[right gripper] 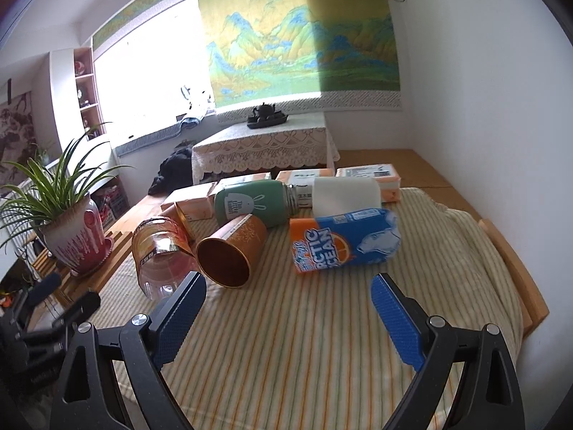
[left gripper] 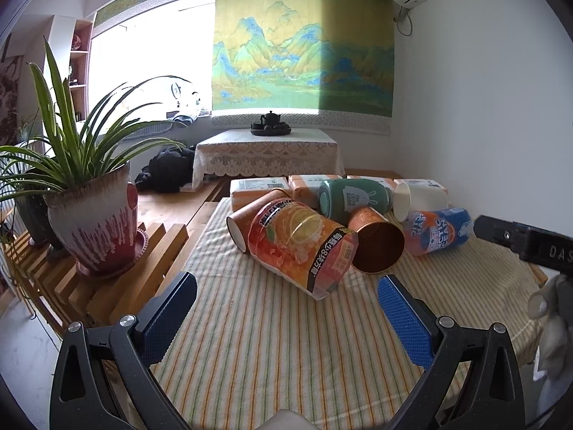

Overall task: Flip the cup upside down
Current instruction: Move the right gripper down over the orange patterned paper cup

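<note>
Task not begun: copper cup [left gripper: 376, 240] [right gripper: 229, 254] on its side mid-desk among other toppled cups, untouched; left gripper [left gripper: 286, 308] and right gripper [right gripper: 288, 308] fingers apart, empty, short of it.

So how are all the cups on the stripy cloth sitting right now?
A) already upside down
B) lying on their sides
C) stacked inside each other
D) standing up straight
B: the copper cup, the blue and orange Arctic Ocean cup, the white cup and the clear orange-label cup all lie tipped on their sides on the striped cloth, mouths facing sideways.
</note>
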Demonstrator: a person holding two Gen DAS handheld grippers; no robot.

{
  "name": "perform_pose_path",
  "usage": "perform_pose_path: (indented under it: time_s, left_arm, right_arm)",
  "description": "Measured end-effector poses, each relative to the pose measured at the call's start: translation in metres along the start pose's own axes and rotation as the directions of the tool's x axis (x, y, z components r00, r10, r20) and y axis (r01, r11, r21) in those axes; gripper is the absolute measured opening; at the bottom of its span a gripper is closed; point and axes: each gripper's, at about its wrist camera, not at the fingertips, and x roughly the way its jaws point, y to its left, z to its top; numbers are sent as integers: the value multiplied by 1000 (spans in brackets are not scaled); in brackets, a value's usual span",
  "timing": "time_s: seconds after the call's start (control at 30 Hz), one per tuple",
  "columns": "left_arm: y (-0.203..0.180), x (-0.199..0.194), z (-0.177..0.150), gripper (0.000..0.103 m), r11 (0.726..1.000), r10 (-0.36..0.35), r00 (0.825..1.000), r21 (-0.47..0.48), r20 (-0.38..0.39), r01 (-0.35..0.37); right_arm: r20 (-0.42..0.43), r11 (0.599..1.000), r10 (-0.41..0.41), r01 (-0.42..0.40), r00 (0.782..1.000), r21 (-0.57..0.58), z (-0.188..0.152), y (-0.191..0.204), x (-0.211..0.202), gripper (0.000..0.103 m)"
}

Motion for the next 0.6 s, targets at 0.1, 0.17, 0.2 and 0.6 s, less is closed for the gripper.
perform_pose_path:
  time_s: [0.1, 0.17, 0.2, 0.6]
  left_arm:
    - [3, 3, -3, 102, 1000, 4, 1000, 2, -10, -4]
    - [6, 4, -4, 102, 1000, 9, 1000, -1, -14, -10]
    - [8, 5, -4, 102, 1000, 14, 1000, -3, -14, -14]
    - [19, 13, -4, 102, 999, 23, 999, -25, -33, -24]
  right_arm:
    - [-48, 1000, 21, -21, 999, 7, 13, 1, 20, 91]
    - [-78, 999, 38, -37, 996, 10, 19, 0, 33, 91]
    - [-104, 998, 57, -55, 993, 23, 23, 0, 40, 91]
    - [-366, 984, 177, -165, 914, 63, 73, 32, 117, 77]
